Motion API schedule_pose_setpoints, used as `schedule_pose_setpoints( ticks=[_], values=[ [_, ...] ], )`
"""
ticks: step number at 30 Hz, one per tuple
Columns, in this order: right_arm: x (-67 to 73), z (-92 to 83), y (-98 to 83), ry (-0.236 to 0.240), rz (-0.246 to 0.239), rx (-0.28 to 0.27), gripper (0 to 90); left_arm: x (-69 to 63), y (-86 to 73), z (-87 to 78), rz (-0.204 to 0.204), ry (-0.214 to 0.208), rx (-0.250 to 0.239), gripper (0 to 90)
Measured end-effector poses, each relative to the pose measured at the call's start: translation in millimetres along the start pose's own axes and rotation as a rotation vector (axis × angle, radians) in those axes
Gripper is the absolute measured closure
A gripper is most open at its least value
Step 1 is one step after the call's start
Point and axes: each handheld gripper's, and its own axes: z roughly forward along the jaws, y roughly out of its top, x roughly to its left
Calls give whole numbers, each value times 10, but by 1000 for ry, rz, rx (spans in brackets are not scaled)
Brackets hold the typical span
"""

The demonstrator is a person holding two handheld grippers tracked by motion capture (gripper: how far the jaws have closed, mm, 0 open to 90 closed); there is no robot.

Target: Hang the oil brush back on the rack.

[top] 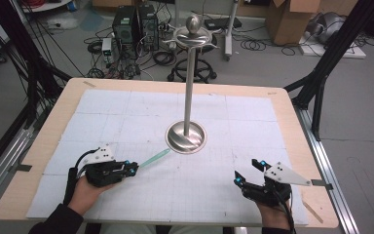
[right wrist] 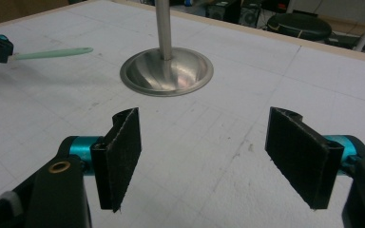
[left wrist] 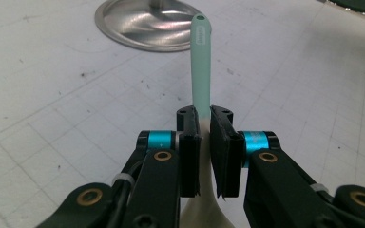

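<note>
On the tabletop, covered by a white gridded mat, a polished metal stand rises from a round dished base near the middle, with a flat disc and ball knob at its top. The left gripper sits at the near left, held in the person's left hand. Its fingers are clamped on a mint-green plastic spoon near where the handle meets the white bowl end. The handle points forward and up toward the stand's base, its tip close to the base rim, apart from it. The right gripper rests at the near right, well clear of the stand, its fingers spread wide with bare mat between them.
</note>
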Motion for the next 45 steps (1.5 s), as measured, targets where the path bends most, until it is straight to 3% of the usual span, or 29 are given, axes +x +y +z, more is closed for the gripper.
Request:
schedule_pose_setpoints(
  ticks=[4,7,14,23,26,31,36,45],
  values=[
    [53,37,46,32,-20,-13,252,-27,26,-45,-1,-24,-55,819],
    [147,73,115,82,-42,-30,245,-55,43,-81,11,-47,-88,819],
    [390,241,275,265,-89,-40,208,-134,92,-158,42,-86,-159,818],
    [697,358,456,444,-155,-85,208,-242,163,-251,74,-151,-240,818],
    [758,402,521,506,-153,-100,212,-275,187,-270,84,-168,-258,818],
    [794,490,600,568,-117,-125,236,-329,222,-299,98,-186,-280,817],
    [801,574,619,600,-99,-126,255,-380,242,-313,92,-215,-308,818],
    [904,655,642,680,-120,-138,314,-508,268,-260,121,-294,-318,817]
  ],
)
